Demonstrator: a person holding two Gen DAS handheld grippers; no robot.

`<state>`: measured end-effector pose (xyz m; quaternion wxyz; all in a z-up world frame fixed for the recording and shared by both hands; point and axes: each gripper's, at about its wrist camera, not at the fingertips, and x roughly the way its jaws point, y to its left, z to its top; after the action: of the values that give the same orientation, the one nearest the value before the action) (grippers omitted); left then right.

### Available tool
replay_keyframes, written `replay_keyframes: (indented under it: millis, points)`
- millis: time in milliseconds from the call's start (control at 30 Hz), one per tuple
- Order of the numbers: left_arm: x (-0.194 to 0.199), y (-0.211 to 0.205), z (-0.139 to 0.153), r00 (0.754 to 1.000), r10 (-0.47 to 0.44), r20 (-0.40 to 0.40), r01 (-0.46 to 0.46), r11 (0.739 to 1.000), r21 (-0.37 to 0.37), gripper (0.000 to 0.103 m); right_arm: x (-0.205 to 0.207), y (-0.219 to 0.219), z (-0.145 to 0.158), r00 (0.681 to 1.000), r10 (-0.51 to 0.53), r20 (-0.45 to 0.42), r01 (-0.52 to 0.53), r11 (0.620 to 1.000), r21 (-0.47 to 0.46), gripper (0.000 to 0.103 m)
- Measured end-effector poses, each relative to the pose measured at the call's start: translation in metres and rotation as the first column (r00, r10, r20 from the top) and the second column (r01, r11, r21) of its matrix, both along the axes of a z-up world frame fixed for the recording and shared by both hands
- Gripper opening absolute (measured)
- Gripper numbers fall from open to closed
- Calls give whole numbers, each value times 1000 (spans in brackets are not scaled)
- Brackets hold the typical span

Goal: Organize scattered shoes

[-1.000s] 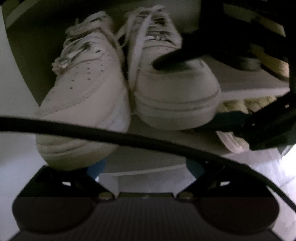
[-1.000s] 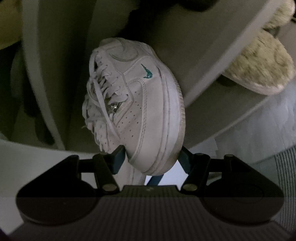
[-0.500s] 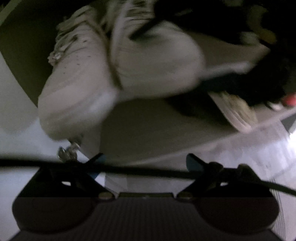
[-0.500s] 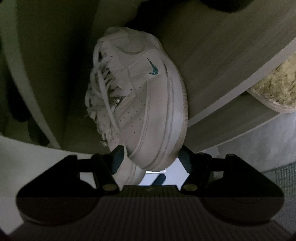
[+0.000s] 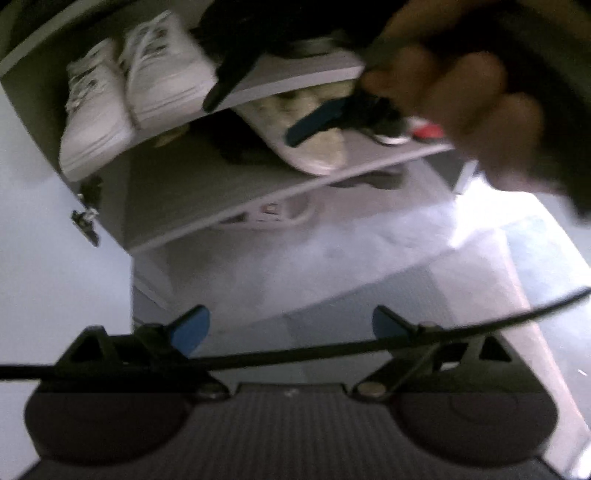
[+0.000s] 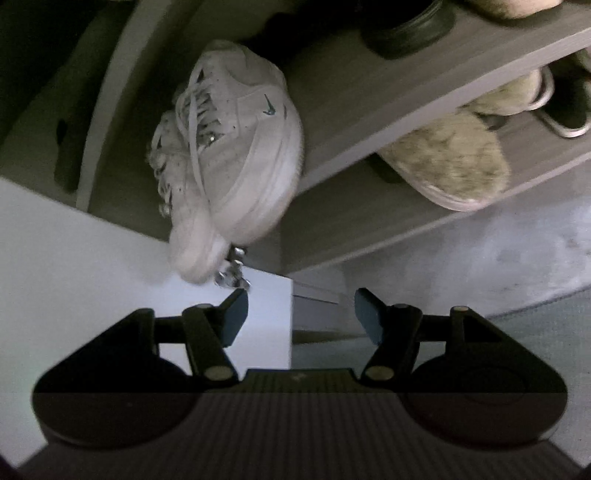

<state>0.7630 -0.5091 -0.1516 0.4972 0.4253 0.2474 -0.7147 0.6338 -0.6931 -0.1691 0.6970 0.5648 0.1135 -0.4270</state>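
Note:
Two white sneakers point(image 5: 129, 99) stand side by side at the left end of a grey shelf point(image 5: 306, 70); in the right wrist view the same pair point(image 6: 236, 147) shows a small teal logo. My left gripper point(image 5: 290, 326) is open and empty, well back from the shelf over the pale floor. My right gripper point(image 6: 301, 314) is also open, with nothing between its pads, just short of the sneakers' toes. In the left wrist view a hand point(image 5: 461, 92) holds it, and one of its blue fingers point(image 5: 314, 123) shows.
A fuzzy beige slipper point(image 6: 450, 162) lies on the lower shelf point(image 6: 406, 229), with a dark sneaker point(image 6: 569, 110) behind it. A black shoe point(image 6: 406, 29) sits on the sneakers' shelf. A white cabinet door point(image 6: 92, 258) with a metal hinge point(image 6: 232, 273) stands left. A black cable point(image 5: 332, 350) crosses my left gripper.
Both grippers have pulled back from the shelf. The right one, earlier around a sneaker's toe, now stands off from it. The sneakers stay on the shelf.

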Motion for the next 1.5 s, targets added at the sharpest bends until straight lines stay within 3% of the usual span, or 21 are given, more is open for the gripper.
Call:
replay_keyframes:
  millis: [133,233,367,500,633,733,967,1100,1200,1233,1267,1300,1333,1433,1467,1500]
  points:
    - [-15,42,26,995,-94,-36,96,995,33,96,-19,40,17,996,-80,-47,79,997,-5,67]
    - [-28,82,57,976,-197,-89,202,978,48,96,-35,77,31,988,-125,-89,124,992,-24,67]
    - [-41,109,89,956,-265,-125,271,962,32,98,-69,125,52,967,-213,-138,209,977,-43,67]
    - [-64,136,120,917,-376,-134,380,925,3,98,-121,172,73,924,-348,-157,343,937,-56,67]
    - [-93,153,133,894,-431,-120,432,901,-19,98,-190,236,93,846,-497,-191,493,867,-71,67]
    - [-121,166,139,879,-462,-112,461,886,-37,98,-235,289,101,776,-591,-222,590,804,-77,67]
    - [-219,221,147,859,-507,-75,504,862,-58,99,-319,458,91,581,-768,-270,792,609,-26,67]
    - [-280,277,156,822,-570,-1,564,814,-134,102,-339,543,89,503,-799,-330,843,537,-15,67]
    - [-332,329,158,769,-638,-30,630,765,-134,102,-356,607,81,422,-822,-382,887,461,-14,66]
    - [-337,334,158,764,-644,-35,635,761,-131,102,-368,636,74,352,-844,-404,921,389,-9,67]
    - [-354,354,156,742,-668,-59,660,743,-110,102,-378,661,68,290,-863,-414,947,321,-4,67]
    - [-369,371,151,713,-697,-79,691,718,-86,102,-385,681,62,242,-873,-423,963,269,-2,67]
    - [-374,377,148,703,-707,-81,702,707,-81,102,-391,700,57,199,-879,-433,975,221,-2,67]
    - [-401,409,129,608,-786,-115,788,615,-36,102,-409,743,29,125,-874,-470,990,142,-2,66]
    - [-404,413,124,591,-798,-120,802,597,-27,102,-414,754,16,108,-867,-486,992,124,0,66]
    - [-407,420,112,552,-824,-131,830,557,-7,102,-418,762,7,92,-862,-499,995,103,5,66]
